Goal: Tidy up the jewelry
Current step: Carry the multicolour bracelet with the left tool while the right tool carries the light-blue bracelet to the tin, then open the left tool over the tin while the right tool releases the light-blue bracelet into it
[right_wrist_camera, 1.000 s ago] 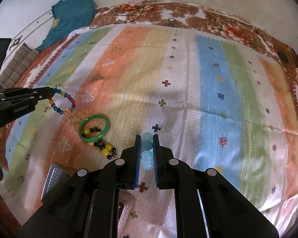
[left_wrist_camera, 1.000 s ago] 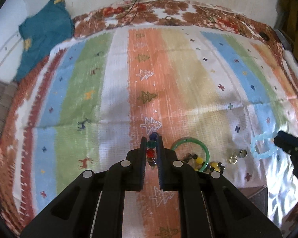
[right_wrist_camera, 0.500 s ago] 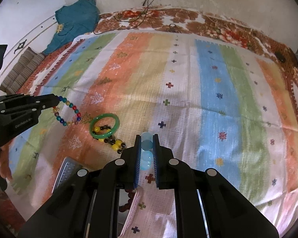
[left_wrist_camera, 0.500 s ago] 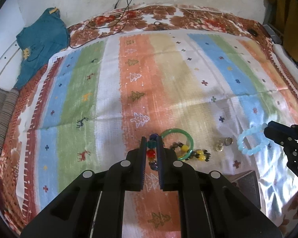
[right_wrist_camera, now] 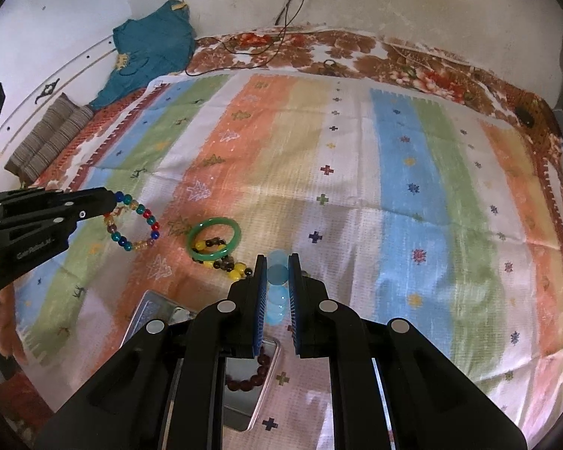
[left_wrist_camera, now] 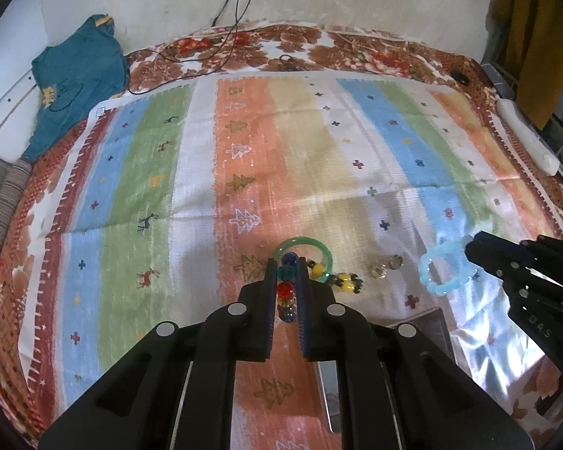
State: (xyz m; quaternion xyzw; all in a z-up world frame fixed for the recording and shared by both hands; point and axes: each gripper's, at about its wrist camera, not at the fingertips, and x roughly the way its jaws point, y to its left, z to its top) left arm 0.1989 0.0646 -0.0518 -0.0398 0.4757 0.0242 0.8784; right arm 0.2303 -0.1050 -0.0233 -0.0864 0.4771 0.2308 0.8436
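Note:
My left gripper (left_wrist_camera: 286,268) is shut on a multicoloured bead bracelet (left_wrist_camera: 286,289) and holds it above the striped cloth; the bracelet hangs from it in the right wrist view (right_wrist_camera: 135,227). My right gripper (right_wrist_camera: 277,262) is shut on a pale blue bead bracelet (right_wrist_camera: 276,292), which also shows in the left wrist view (left_wrist_camera: 444,267). A green bangle (right_wrist_camera: 214,239) lies on the cloth with a yellow-and-dark bead bracelet (right_wrist_camera: 227,264) across it. Two small rings (left_wrist_camera: 386,266) lie beside them. A metal tray (right_wrist_camera: 244,386) below my right gripper holds a dark red bead bracelet (right_wrist_camera: 249,373).
The striped cloth (left_wrist_camera: 319,157) covers a floral bedspread (left_wrist_camera: 281,48). A teal garment (left_wrist_camera: 75,75) lies at the far left, with a striped folded cloth (right_wrist_camera: 48,138) near it. Cables (left_wrist_camera: 236,18) hang down the back wall.
Both grippers have lifted and drawn back with their bracelets, so the cloth and loose jewelry look farther off. The metal tray has come further into view under my right gripper.

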